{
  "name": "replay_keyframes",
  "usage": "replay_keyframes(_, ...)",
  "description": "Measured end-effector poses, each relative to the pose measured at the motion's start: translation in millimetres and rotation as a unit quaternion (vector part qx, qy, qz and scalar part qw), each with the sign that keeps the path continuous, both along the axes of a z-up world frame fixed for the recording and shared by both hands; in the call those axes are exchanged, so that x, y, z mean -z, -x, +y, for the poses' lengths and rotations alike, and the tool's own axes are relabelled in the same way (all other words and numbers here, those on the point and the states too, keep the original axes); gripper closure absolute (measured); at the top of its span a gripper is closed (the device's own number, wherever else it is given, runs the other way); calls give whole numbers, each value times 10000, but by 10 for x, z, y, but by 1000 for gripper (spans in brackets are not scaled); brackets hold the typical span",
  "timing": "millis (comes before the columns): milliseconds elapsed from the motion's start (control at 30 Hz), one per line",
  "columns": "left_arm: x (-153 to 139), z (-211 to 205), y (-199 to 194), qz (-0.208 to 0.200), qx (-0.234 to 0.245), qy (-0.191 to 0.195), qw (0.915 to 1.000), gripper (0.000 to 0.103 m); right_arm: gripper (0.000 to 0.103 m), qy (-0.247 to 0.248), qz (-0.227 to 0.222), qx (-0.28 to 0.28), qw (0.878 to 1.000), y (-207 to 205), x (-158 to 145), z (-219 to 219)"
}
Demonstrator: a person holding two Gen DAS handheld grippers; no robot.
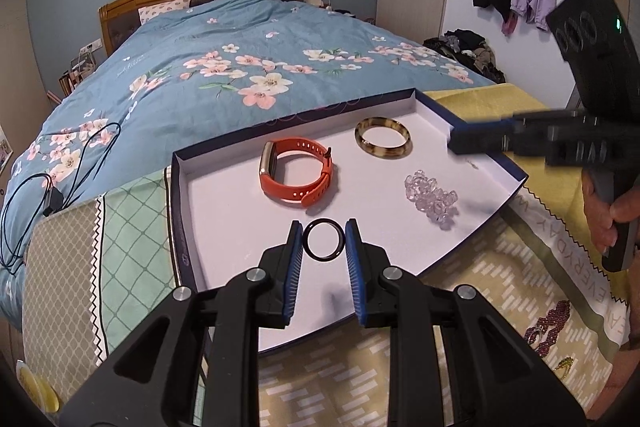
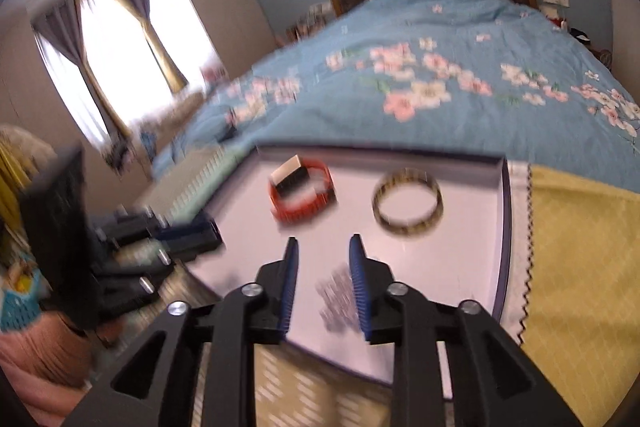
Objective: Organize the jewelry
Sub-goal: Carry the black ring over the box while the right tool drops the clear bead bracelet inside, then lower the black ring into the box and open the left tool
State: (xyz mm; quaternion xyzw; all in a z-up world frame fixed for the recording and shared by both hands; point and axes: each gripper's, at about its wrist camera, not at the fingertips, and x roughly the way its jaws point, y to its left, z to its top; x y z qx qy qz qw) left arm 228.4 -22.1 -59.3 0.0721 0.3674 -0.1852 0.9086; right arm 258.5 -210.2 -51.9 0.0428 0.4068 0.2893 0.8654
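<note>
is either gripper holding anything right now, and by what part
The left gripper pinches the black ring across its outer rim, over the tray. The right gripper is open and holds nothing.

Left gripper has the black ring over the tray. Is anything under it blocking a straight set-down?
Nothing visible does. The black ring sits between the left gripper fingers above bare tray floor; the orange watch and clear bead bracelet lie farther in.
</note>
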Motion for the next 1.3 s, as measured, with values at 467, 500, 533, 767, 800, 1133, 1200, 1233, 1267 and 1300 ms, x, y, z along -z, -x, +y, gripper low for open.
replay_keyframes(467,98,-34,-186,208,-11,-117,9997,81,88,715,256,-7,9971,-148,364,110)
replay_keyframes(500,101,-42,-208,218,-15,-132,9997,81,88,688,180,32,9975,-157,338,99)
replay_keyframes(533,102,-57,-231,229,-3,-143,9996,81,88,684,116,41,9976,-169,309,95)
replay_keyframes(767,153,-158,-442,353,-47,-277,9990,81,90,810,-171,133,9965,-273,232,131)
replay_keyframes(800,179,-172,-478,399,-48,-311,9987,81,90,837,-190,164,9962,-289,238,127)
replay_keyframes(1133,315,-180,-649,613,-241,-269,9975,79,77,598,-166,497,9968,-244,219,-35)
replay_keyframes(1200,307,-168,-668,631,-230,-200,9975,76,72,501,-266,528,9970,-165,147,-74)
replay_keyframes(1233,285,-156,-656,590,-235,-172,9978,71,69,420,-341,531,9971,-102,96,-100)
replay_keyframes(1267,252,-141,-638,525,-254,-155,9982,64,68,368,-388,505,9973,-56,60,-115)
replay_keyframes(1300,210,-132,-609,442,-278,-134,9985,62,67,317,-463,461,9974,17,14,-128)
